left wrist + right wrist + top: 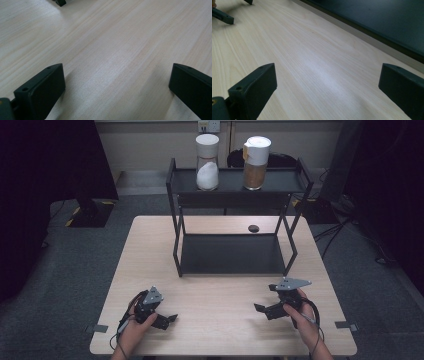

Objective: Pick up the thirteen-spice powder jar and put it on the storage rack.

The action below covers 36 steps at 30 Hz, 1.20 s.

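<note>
Resting low on the table, my left gripper gapes wide, empty. My right gripper does likewise, facing the black rack.

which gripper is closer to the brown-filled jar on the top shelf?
Right. The right gripper sits low on the table, almost straight below the brown-filled jar in the high view. The left gripper is equally low but far off to the jar's left.
</note>
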{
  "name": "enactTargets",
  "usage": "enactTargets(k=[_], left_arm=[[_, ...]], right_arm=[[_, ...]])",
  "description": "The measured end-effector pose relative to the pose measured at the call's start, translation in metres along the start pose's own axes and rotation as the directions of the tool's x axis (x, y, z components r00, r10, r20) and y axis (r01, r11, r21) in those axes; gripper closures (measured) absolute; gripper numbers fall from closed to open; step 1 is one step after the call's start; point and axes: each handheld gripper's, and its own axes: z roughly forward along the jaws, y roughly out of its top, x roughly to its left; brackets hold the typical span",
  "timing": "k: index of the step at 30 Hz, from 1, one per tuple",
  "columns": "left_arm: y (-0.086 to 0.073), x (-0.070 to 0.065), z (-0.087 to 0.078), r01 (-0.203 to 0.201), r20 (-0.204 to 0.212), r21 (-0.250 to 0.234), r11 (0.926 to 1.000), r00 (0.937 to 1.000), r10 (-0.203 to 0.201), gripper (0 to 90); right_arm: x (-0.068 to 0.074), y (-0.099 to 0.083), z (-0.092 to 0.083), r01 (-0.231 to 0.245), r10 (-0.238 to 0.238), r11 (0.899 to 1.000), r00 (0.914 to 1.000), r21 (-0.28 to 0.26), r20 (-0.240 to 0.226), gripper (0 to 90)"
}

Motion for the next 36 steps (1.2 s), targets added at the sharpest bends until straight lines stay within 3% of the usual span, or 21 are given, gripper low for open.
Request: enactTargets(k=[36], left_arm=[[0.000,0.000,0.000,0.000,0.000,0.000,1.0000,1.0000,0.000,0.0]], right_arm=[[-0.013,-0.039,-0.043,-0.035,0.036,0.999,0.9952,-0.009,0.091,0.7]])
